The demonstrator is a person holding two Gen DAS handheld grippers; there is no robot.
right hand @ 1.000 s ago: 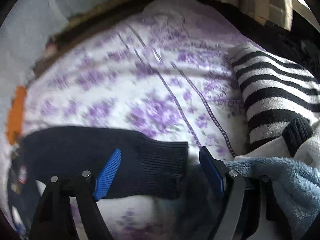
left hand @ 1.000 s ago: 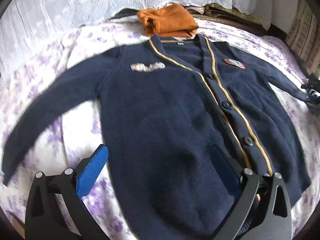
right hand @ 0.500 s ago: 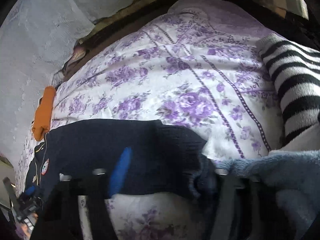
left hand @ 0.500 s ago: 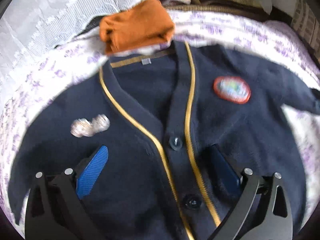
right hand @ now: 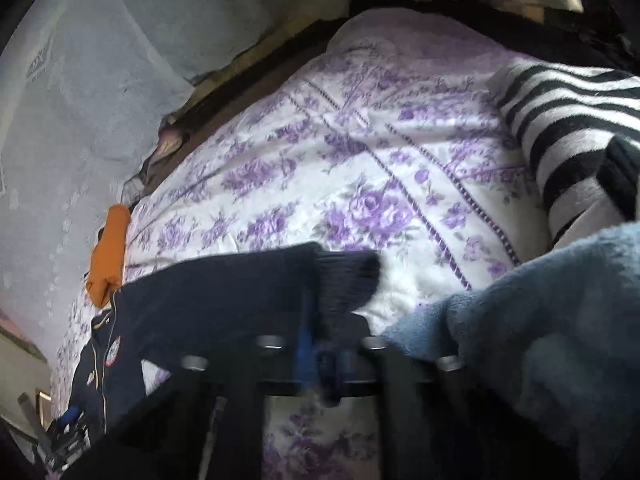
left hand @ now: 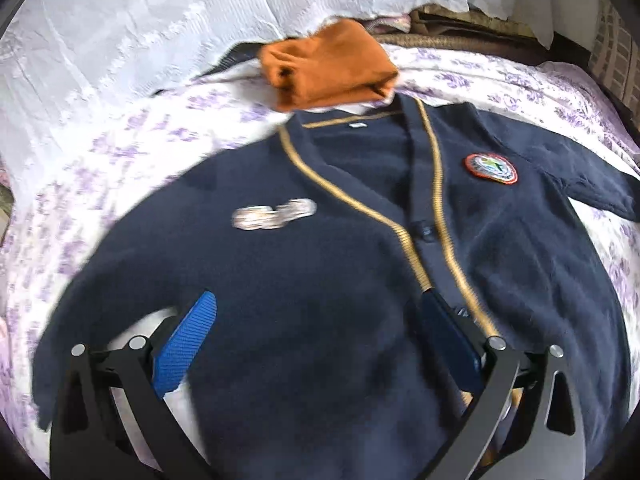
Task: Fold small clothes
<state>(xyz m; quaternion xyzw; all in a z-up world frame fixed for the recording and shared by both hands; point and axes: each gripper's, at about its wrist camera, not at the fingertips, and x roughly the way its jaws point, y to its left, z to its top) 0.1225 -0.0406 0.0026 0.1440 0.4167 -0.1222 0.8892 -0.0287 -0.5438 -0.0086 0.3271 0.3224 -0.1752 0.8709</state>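
A navy cardigan (left hand: 320, 264) with gold trim, a round chest badge and a silver brooch lies face up on the floral bedsheet (left hand: 120, 152). My left gripper (left hand: 316, 304) hovers open over its chest, the blue pads (left hand: 188, 340) wide apart with nothing between them. In the right wrist view the cardigan's sleeve (right hand: 224, 292) runs across the sheet to its ribbed cuff (right hand: 348, 280). My right gripper (right hand: 314, 320) has its jaws closing to shut just behind the cuff, and the knit is pinched between the pads.
A folded orange garment (left hand: 328, 66) sits just beyond the collar, in front of white lace cloth (left hand: 140, 28). A black-and-white striped knit (right hand: 560, 120) and a pale blue fleece (right hand: 540, 320) lie right of the right gripper. Bare floral sheet (right hand: 360, 160) stretches beyond the cuff.
The right jaws have closed on the sleeve end by the cuff, which they straddled before. The left gripper has travelled from the cardigan's lower part up to its chest, still open.
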